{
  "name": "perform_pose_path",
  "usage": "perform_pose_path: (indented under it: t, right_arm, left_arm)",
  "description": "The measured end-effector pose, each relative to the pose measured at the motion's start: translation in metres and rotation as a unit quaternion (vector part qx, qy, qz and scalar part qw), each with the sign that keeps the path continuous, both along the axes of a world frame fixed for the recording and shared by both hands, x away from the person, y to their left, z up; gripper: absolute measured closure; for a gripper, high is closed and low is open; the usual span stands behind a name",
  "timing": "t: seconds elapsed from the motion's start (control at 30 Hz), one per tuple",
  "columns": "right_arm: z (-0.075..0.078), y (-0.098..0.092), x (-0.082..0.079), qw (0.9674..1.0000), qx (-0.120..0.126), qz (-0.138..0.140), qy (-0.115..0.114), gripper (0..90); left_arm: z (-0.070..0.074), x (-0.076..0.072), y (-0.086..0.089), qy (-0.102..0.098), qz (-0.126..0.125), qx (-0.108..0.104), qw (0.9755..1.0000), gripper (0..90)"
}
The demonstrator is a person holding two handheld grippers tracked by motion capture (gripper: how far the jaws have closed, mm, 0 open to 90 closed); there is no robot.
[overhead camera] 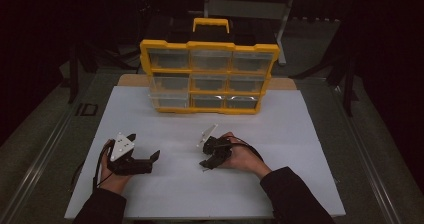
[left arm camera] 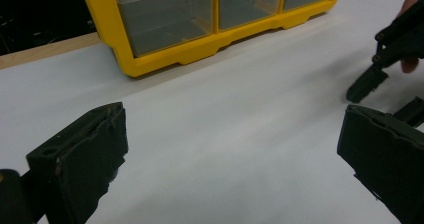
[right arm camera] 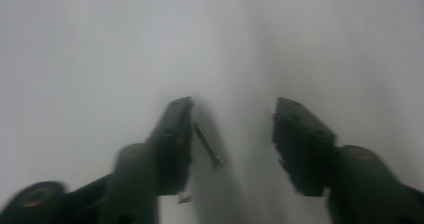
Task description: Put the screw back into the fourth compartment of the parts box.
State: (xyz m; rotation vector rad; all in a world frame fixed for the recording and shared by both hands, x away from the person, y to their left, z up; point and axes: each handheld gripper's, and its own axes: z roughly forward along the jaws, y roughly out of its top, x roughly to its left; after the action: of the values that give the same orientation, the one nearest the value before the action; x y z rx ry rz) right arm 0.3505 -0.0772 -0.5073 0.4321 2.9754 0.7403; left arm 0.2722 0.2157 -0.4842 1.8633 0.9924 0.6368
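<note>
A small thin screw [right arm camera: 208,143] lies on the white board between the jaws of my right gripper [right arm camera: 232,119], close beside one jaw. The other jaw stands well away from it, so the pads do not press on it. In the high view my right gripper [overhead camera: 206,165] points down at the board near its middle, held from the right by a hand. My left gripper [overhead camera: 145,145] rests at the front left, jaws spread wide with nothing between them. In the left gripper view its jaws [left arm camera: 235,144] frame bare board, with the right gripper [left arm camera: 387,96] off to the far right.
A yellow organiser [overhead camera: 209,76] with several clear drawers stands upright at the back of the white board [overhead camera: 280,134]; its bottom row [left arm camera: 175,59] faces my left gripper. A wooden strip edges the board behind it. The surroundings are dark.
</note>
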Motion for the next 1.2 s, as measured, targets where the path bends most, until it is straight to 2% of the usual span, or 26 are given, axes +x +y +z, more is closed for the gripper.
perform_pose_path:
  t: [0.2, 0.5, 0.63, 0.7, 0.77, 0.87, 1.03, 1.1, 1.2]
  right_arm:
    - [0.002, 0.001, -0.003, 0.9999, -0.010, 0.005, 0.000, 70.0]
    - [0.005, 0.004, -0.003, 0.9993, -0.037, 0.010, -0.002, 83.8]
    - [0.006, 0.007, -0.002, 0.9987, -0.050, 0.008, 0.007, 84.5]
    - [0.007, 0.009, -0.001, 0.9984, -0.056, 0.008, 0.007, 81.9]
    - [0.007, 0.012, -0.001, 0.9984, -0.056, 0.005, 0.000, 77.5]
    - [0.006, 0.013, 0.001, 0.9985, -0.054, 0.007, 0.001, 77.6]
    - [0.006, 0.015, -0.001, 0.9983, -0.058, 0.004, 0.005, 83.7]
    - [0.007, 0.016, 0.000, 0.9977, -0.067, 0.004, 0.008, 87.5]
    - [0.008, 0.017, 0.001, 0.9969, -0.077, 0.006, 0.011, 87.6]
  left_arm:
    - [0.000, 0.000, 0.000, 0.000, 0.000, 0.001, 1.0000, 0.6]
    - [0.000, 0.000, 0.000, 0.000, 0.001, 0.001, 1.0000, 0.6]
    - [0.000, 0.000, 0.000, 0.000, 0.000, 0.002, 1.0000, 0.6]
    - [0.000, 0.000, 0.000, 0.000, 0.000, 0.001, 1.0000, 0.6]
    - [0.000, 0.000, -0.001, 0.000, -0.001, 0.001, 1.0000, 0.6]
    - [0.000, 0.000, 0.000, 0.000, 0.000, 0.001, 1.0000, 0.6]
    - [0.000, 0.000, -0.001, 0.000, 0.000, 0.001, 1.0000, 0.6]
    - [0.000, -0.001, 0.000, 0.000, 0.000, 0.000, 1.0000, 0.6]
    - [0.000, -0.001, 0.000, 0.000, 0.000, 0.000, 1.0000, 0.6]
